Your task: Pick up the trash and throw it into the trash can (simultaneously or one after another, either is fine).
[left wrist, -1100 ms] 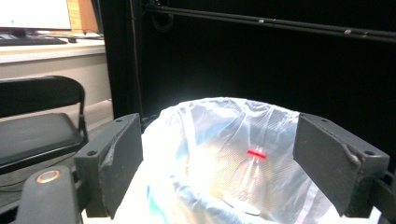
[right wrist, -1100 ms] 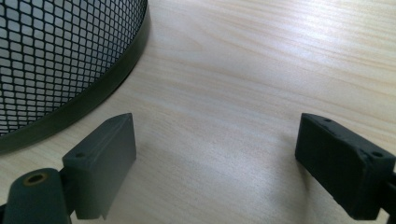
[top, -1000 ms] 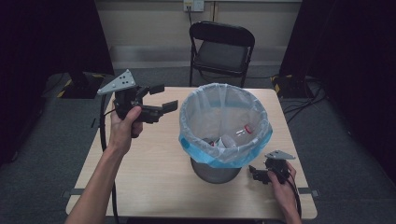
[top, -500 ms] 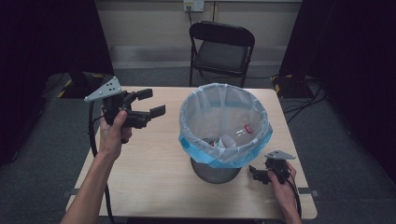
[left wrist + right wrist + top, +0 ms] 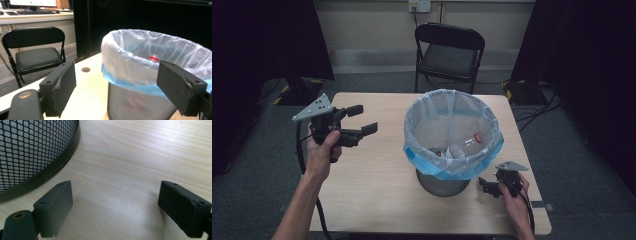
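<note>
High view: the pale wooden table (image 5: 377,185) carries a black mesh waste bin lined with a blue-and-clear plastic bag (image 5: 453,134) right of centre. Left of the bin, well apart, the left gripper (image 5: 359,120) is held above the tabletop, jaws spread, empty. Beside the bin's base, the right gripper (image 5: 483,184) sits low, jaws wide apart.
</note>
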`<state>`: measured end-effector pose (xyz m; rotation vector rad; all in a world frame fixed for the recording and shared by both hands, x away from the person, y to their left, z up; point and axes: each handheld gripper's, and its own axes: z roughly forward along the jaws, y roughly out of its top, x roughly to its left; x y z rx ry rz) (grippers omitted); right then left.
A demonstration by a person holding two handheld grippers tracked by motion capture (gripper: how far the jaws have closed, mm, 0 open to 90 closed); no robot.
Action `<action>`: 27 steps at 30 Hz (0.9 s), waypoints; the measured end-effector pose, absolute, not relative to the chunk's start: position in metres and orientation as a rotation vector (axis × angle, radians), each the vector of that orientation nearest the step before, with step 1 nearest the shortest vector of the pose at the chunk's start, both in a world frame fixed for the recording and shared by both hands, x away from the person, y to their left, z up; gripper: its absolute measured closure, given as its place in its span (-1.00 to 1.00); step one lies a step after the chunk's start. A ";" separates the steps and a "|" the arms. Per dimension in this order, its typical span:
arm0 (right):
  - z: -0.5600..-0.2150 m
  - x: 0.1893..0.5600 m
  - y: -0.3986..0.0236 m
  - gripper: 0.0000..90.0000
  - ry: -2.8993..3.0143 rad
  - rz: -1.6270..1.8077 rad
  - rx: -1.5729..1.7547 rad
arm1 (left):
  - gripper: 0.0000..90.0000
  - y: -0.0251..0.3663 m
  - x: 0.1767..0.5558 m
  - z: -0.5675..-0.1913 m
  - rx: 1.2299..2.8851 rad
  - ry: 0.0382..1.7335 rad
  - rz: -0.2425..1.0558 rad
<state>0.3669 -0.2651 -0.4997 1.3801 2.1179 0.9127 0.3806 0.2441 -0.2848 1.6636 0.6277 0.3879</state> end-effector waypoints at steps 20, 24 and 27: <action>-0.500 0.367 -0.265 -0.74 2.118 0.913 1.380 | -0.65 0.269 0.367 -0.340 1.742 0.736 0.391; -0.500 0.367 -0.265 -0.74 2.117 0.913 1.381 | -0.65 0.273 0.365 -0.353 1.756 0.772 0.391; -0.500 0.367 -0.265 -0.74 2.117 0.913 1.381 | -0.64 0.276 0.363 -0.361 1.772 0.782 0.390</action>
